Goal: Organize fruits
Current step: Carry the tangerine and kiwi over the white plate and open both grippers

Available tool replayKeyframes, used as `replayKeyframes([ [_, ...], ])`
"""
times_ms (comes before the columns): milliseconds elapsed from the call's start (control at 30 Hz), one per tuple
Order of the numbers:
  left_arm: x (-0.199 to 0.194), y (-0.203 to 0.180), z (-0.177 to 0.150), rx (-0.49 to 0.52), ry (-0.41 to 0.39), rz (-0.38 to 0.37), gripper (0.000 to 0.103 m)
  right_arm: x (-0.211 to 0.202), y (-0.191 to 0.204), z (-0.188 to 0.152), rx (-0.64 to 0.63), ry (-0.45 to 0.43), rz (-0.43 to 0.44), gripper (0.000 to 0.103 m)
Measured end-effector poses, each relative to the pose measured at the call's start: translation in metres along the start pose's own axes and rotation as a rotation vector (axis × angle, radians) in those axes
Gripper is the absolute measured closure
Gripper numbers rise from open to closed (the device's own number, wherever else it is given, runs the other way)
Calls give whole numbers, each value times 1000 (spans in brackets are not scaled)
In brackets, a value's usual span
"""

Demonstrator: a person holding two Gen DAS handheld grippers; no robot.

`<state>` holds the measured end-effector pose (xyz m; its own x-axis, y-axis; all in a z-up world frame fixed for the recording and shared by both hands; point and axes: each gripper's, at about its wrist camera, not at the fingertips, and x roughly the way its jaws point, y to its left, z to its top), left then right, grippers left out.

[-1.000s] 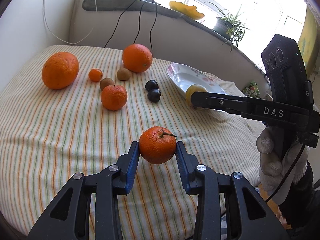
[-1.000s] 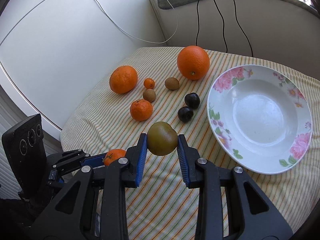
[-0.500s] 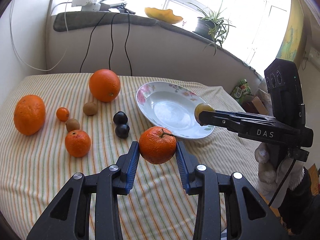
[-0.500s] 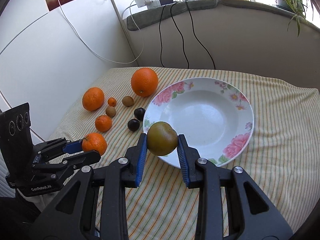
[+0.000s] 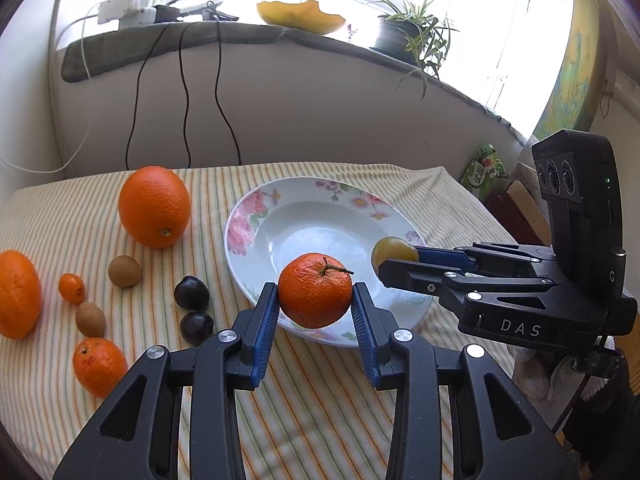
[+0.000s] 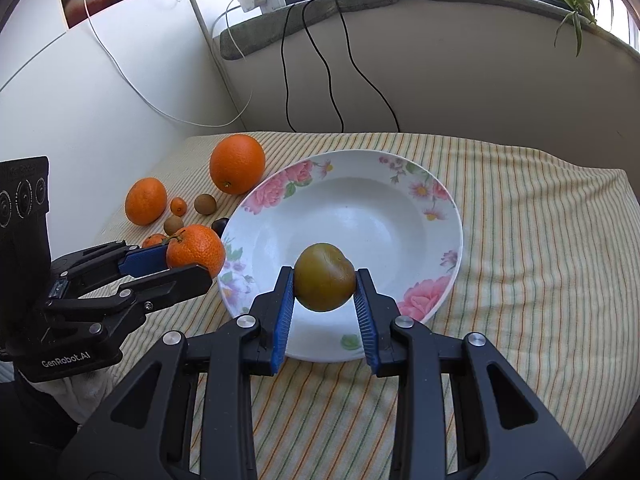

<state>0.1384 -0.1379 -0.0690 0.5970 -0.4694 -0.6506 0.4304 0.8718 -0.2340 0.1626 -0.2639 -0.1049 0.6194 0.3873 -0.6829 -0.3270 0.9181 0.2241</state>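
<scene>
We grip a mandarin [image 5: 315, 290] in our left claw [image 5: 316, 312] and a greenish fruit [image 6: 324, 277] in our right claw [image 6: 324, 304]; the plate [image 6: 436, 216] lies at twelve o'clock.

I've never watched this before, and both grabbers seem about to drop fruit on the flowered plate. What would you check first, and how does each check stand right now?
1. Left gripper clamps the mandarin between both pads: ok.
2. Right gripper clamps the greenish-brown fruit: ok.
3. Flowered plate has nothing in it, room for both: ok.
4. Both fruits appear over the plate's near part: ok; their height above it: cannot tell.
5. The two grippers are apart, not touching: ok.
6. Loose fruit, like the big orange, lies off the plate: ok.
</scene>
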Motion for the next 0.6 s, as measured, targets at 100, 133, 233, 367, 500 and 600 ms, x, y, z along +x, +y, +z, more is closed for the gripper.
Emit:
replayKeyframes([
  [100, 6, 1, 2, 1, 10, 5, 68, 4, 0, 2, -16, -1, -19, 72],
  [133, 8, 1, 2, 2, 13, 6, 68, 4, -1, 2, -20, -1, -24, 71],
  [233, 13, 1, 2, 8, 22, 11, 68, 7, -2, 4, -29, 3, -35, 71],
  [367, 16, 1, 2, 8, 31, 12, 68, 11, -5, 4, -29, 14, -39, 71],
  [500, 17, -1, 2, 14, 35, 12, 68, 13, -6, 4, -30, 21, -41, 71],
  [600, 17, -1, 2, 22, 35, 15, 67, 15, -6, 4, -31, 26, -44, 71],
])
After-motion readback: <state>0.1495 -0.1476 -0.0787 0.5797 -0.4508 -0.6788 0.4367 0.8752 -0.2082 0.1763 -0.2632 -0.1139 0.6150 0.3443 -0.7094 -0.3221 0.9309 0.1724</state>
